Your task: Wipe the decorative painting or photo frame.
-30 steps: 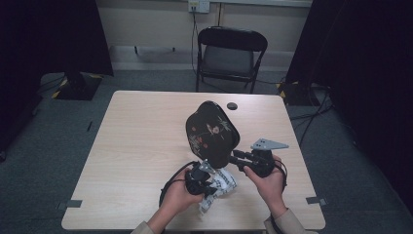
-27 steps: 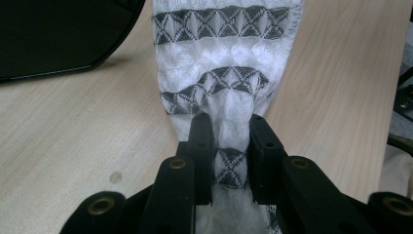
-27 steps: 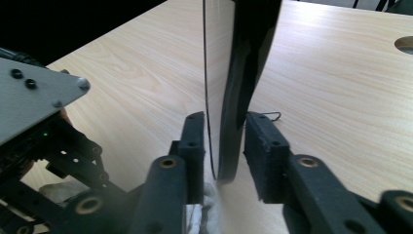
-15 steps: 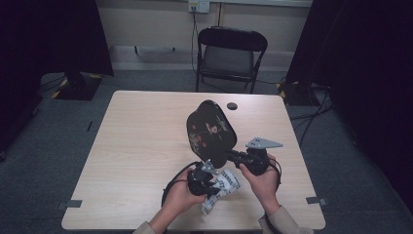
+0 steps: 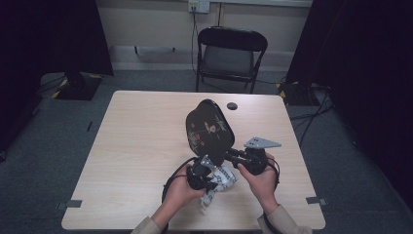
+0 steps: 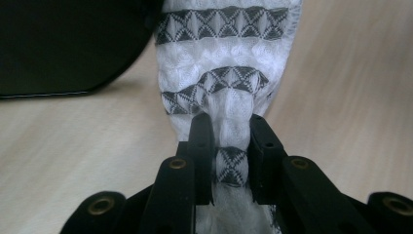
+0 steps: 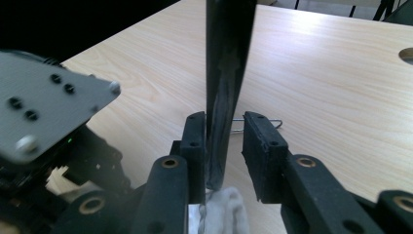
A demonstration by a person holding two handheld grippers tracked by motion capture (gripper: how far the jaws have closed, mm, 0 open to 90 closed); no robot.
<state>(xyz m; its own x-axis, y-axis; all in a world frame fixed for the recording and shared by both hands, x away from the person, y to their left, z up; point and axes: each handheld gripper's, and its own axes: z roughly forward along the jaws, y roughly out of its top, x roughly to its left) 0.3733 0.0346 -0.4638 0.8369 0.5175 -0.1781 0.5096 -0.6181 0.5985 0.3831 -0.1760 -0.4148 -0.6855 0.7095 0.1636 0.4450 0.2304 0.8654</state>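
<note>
— What has moved since a second ago?
— Both hands have drawn a little nearer the table's (image 5: 136, 146) near edge, and the black lacquer tray (image 5: 208, 130) has come with them. It stands tilted up on its edge, decorated face up, over the near right part of the table.
— Who holds the tray?
— The right gripper (image 5: 229, 154). In the right gripper view the tray's dark rim (image 7: 226, 73) runs down between the jaws, flat against one pad with a small gap at the other, so it is gripped or nearly so.
— And the left gripper (image 5: 208, 170)?
— Its jaws are narrow, pinched on a white cloth (image 6: 221, 92) with bands of grey triangles. The cloth bunches just below the tray's lower edge, touching the tabletop.
— Anything else on the table?
— A round cable hole (image 5: 232, 106) beyond the tray, near the far edge. A folding chair (image 5: 229, 53) stands behind the table.
</note>
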